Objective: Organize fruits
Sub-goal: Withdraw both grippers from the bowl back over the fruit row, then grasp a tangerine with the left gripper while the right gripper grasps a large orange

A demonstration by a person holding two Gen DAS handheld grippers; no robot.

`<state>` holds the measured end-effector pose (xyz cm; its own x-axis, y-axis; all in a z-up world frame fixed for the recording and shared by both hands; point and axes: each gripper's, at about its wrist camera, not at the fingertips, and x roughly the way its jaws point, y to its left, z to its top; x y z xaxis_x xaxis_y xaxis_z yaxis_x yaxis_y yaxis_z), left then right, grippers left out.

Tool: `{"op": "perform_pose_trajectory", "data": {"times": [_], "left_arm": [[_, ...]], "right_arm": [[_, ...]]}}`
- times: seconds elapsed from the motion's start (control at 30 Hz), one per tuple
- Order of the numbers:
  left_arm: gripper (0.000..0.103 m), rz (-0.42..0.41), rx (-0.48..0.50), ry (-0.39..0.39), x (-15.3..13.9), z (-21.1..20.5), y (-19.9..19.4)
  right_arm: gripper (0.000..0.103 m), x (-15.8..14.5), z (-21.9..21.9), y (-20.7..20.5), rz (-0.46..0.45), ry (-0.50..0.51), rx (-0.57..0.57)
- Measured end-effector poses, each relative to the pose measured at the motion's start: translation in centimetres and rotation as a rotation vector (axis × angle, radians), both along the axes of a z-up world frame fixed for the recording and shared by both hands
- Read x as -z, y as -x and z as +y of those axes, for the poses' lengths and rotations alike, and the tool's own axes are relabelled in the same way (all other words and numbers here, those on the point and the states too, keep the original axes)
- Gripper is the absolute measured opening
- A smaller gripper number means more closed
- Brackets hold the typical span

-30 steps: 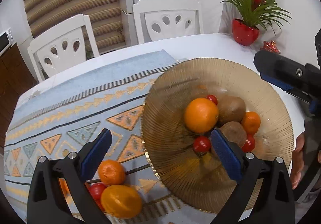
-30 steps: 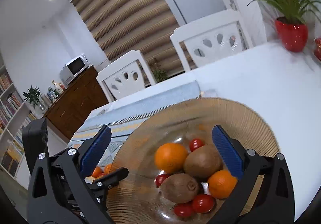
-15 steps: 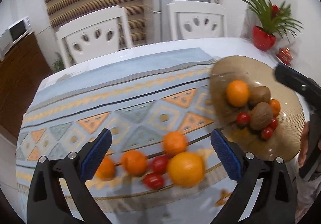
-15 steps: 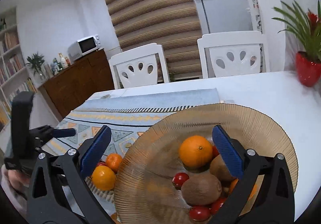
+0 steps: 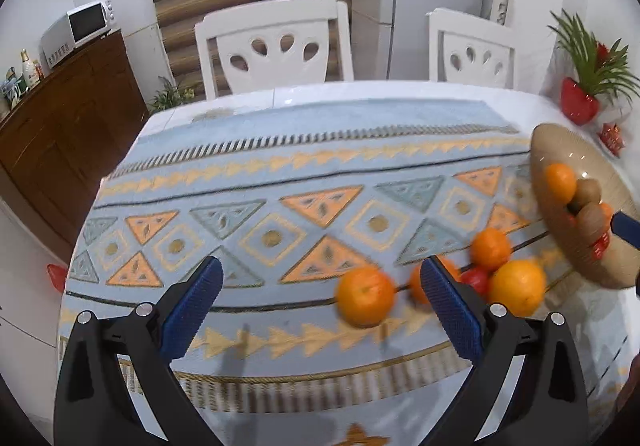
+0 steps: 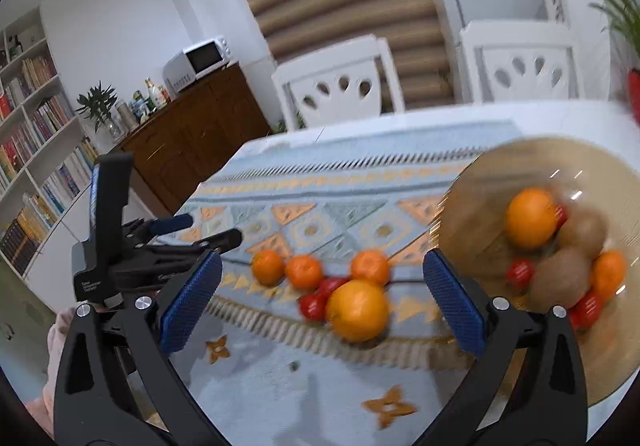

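Note:
A ribbed amber glass bowl (image 6: 472, 182) at the right holds an orange (image 6: 531, 217), two kiwis (image 6: 560, 278), a mandarin and small tomatoes; it also shows in the left wrist view (image 5: 560, 150). On the patterned table runner lie a large orange (image 6: 357, 310), three mandarins (image 6: 303, 271) and red tomatoes (image 6: 313, 305). My left gripper (image 5: 320, 306) is open and empty, above the runner left of the loose fruit (image 5: 365, 298). My right gripper (image 6: 322, 306) is open and empty, with the loose fruit ahead between its fingers.
The runner (image 5: 280, 206) covers a white table. Two white chairs (image 5: 276, 46) stand at the far side. A red potted plant (image 5: 580, 102) is at the far right. A wooden sideboard (image 6: 192, 126) with a microwave stands to the left, and a bookshelf (image 6: 28, 118) beyond.
Both grippers have swung left, away from the bowl, toward the loose fruit on the runner. The bowl has slid to the right edge of both views. Both stay open.

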<state>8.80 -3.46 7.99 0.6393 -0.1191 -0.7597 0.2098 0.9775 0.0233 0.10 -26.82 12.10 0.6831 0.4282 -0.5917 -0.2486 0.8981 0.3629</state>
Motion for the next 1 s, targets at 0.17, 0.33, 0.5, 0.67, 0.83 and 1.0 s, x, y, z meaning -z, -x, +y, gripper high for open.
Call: {"op": "perform_pose_trajectory", "data": {"times": [0.17, 0.33, 0.5, 0.67, 0.83, 1.0], "left_arm": [[0.098, 0.058, 0.018, 0.030, 3.2, 1.7, -1.0], [0.098, 0.059, 0.085, 0.120, 5.6, 2.2, -1.8], [0.098, 0.061, 0.093, 0.263, 6.8, 3.4, -1.8], [0.098, 0.067, 0.042, 0.315, 7.2, 4.0, -1.4], [0.098, 0.051, 0.138, 0.197, 6.9, 1.2, -0.6], [0.098, 0.074, 0.209, -0.036, 7.8, -2.7, -0.6]], "right_arm": [[0.100, 2.7, 2.5, -0.5, 0.092, -0.050, 0.015], [0.100, 5.0, 4.1, 0.0, 0.025, 0.047, 0.134], [0.100, 6.7, 4.4, -0.1, -0.048, 0.140, 0.156], [0.100, 8.4, 4.2, -2.9, 0.034, 0.138, 0.119], [0.100, 8.9, 1.4, -2.1, 0.105, 0.017, 0.194], [0.100, 10.1, 0.6, -2.0, 0.168, 0.008, 0.239]]}}
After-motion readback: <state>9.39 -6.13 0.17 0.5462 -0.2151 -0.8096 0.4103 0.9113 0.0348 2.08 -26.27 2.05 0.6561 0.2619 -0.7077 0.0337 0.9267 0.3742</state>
